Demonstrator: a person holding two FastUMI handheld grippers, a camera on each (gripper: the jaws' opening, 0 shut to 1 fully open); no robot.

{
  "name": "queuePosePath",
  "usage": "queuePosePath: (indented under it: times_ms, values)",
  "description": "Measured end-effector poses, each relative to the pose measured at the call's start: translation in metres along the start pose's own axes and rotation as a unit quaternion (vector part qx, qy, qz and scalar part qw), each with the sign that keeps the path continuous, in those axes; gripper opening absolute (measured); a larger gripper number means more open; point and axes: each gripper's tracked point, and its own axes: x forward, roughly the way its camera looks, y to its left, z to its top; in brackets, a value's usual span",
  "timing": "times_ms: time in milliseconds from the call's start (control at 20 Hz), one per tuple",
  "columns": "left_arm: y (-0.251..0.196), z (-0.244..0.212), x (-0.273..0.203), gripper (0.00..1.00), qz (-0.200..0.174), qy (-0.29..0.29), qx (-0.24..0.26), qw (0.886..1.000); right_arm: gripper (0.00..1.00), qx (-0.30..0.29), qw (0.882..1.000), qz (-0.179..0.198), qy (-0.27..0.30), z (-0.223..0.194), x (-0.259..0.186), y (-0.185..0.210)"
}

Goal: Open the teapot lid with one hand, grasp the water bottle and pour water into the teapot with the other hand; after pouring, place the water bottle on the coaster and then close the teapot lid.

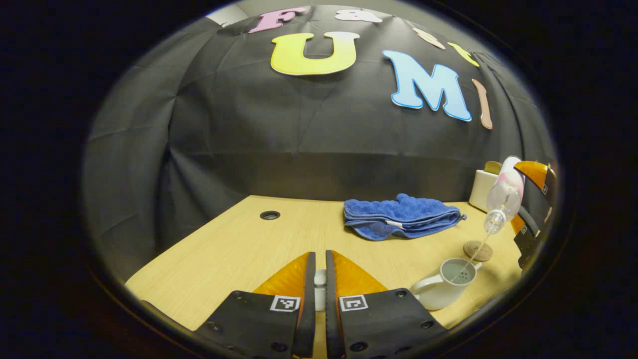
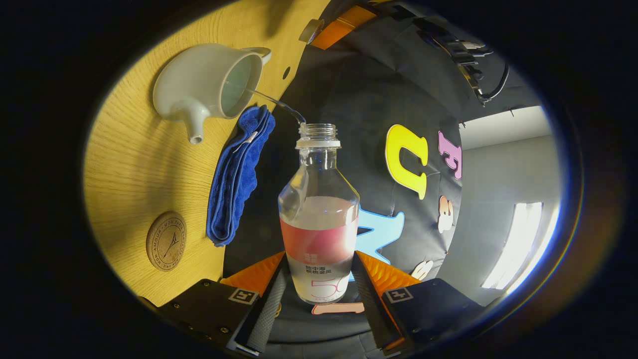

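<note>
- while the thin stream of water (image 2: pixel 276 102) runs from the clear plastic water bottle with a pink label (image 2: pixel 319 219) into the open pale ceramic teapot (image 2: pixel 207 85), the step in hand is the pour itself.
- right gripper (image 2: pixel 319 289) is clamped on the lower body of the bottle, a finger on each side of the label; the bottle is tipped mouth-down above the teapot and to its far right, as seen in the left gripper view.
- left gripper (image 1: pixel 320 279) sits low to the teapot's left with its fingers pressed together on a small white piece, probably the lid's knob, though i cannot tell for sure.
- teapot stands on the light wooden table (image 1: pixel 239 249), with the round cork coaster (image 1: pixel 478 251) just behind it and the folded blue towel (image 1: pixel 398 217) further back.
- to pour well, judge the tilt gently: keep the stream narrow and centred on the opening, watch the level rise, and right the bottle before it nears the rim.
- keep the lid held well clear of the stream.
</note>
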Motion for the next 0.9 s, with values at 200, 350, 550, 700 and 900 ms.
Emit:
queuePosePath:
  times_ms: [200,350,550,700,900]
  values:
    - [-0.001,-0.001,0.001,0.15,0.000,0.003,0.002,1.000,0.77,-0.008,1.000,-0.007,0.000,-0.002,0.001,-0.003]
    - [-0.001,-0.003,0.002,0.15,0.000,0.005,0.003,1.000,0.77,-0.019,1.000,-0.014,-0.002,-0.003,0.004,-0.009]
    - [-0.002,-0.003,0.002,0.15,0.000,0.007,0.004,1.000,0.77,-0.027,0.999,-0.019,-0.002,-0.004,0.004,-0.012]
    - [-0.001,-0.003,0.002,0.15,0.000,0.007,0.004,1.000,0.77,-0.030,0.999,-0.023,-0.002,-0.004,0.004,-0.013]
    - [-0.001,-0.003,0.002,0.15,-0.001,0.008,0.005,1.000,0.77,-0.042,0.999,-0.028,-0.003,-0.001,0.003,-0.016]
